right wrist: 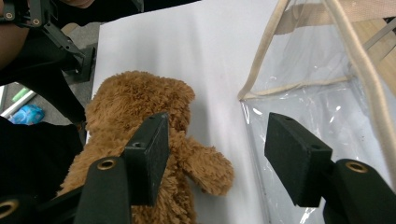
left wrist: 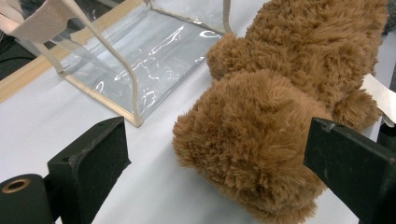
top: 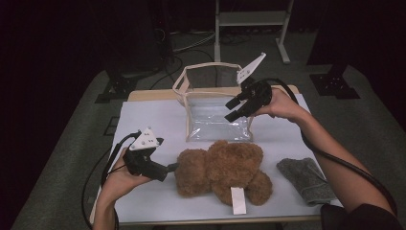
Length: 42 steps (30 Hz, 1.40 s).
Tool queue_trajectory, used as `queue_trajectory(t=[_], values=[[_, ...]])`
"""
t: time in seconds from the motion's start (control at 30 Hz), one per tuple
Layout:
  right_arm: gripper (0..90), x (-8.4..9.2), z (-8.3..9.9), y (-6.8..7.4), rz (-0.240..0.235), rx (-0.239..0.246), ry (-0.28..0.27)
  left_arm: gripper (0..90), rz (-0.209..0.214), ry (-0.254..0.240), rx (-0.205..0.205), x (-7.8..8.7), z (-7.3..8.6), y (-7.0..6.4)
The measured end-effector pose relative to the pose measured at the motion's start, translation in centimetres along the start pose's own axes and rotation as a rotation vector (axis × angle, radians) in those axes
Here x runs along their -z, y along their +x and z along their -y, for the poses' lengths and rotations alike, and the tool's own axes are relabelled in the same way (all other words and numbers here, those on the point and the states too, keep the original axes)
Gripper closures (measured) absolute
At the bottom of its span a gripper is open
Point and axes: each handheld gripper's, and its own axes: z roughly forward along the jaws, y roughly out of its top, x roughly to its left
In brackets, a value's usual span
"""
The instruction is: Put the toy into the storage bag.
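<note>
Left gripper: fingers spread wide, flanking the head of the teddy bear, no contact | Right gripper: fingers apart, empty, raised over the clear bag | Teddy bear: lying on worktop, just before the bag.

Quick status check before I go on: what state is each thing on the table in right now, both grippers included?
Teddy bear: lying flat on the table, not gripped.
Clear bag: standing upright behind the bear, top open, empty as far as it shows.
Grey cloth: lying crumpled to the right of the bear, untouched.
Left gripper: open, jaws either side of the bear's head.
Right gripper: open, holding nothing, raised by the bag's edge.
</note>
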Motion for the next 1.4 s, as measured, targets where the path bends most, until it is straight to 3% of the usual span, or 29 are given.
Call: queue_trajectory(t=[0.2,0.43,0.77,1.4], values=[[38.7,0.0,-0.8,-0.4,0.003,0.012,0.017,5.4,-0.001,-0.009,0.01,0.1,0.1,0.0],[38.8,-0.1,-1.8,-0.9,0.0,0.024,0.04,5.4,-0.005,0.023,0.01,0.0,0.5,0.3],[38.8,-0.3,-2.9,-1.6,-0.005,0.032,0.053,5.4,0.0,0.025,0.009,0.0,0.5,0.5],[39.2,-0.9,-4.9,-3.8,0.018,0.045,0.082,5.4,-0.008,0.04,0.036,0.2,1.3,1.0]])
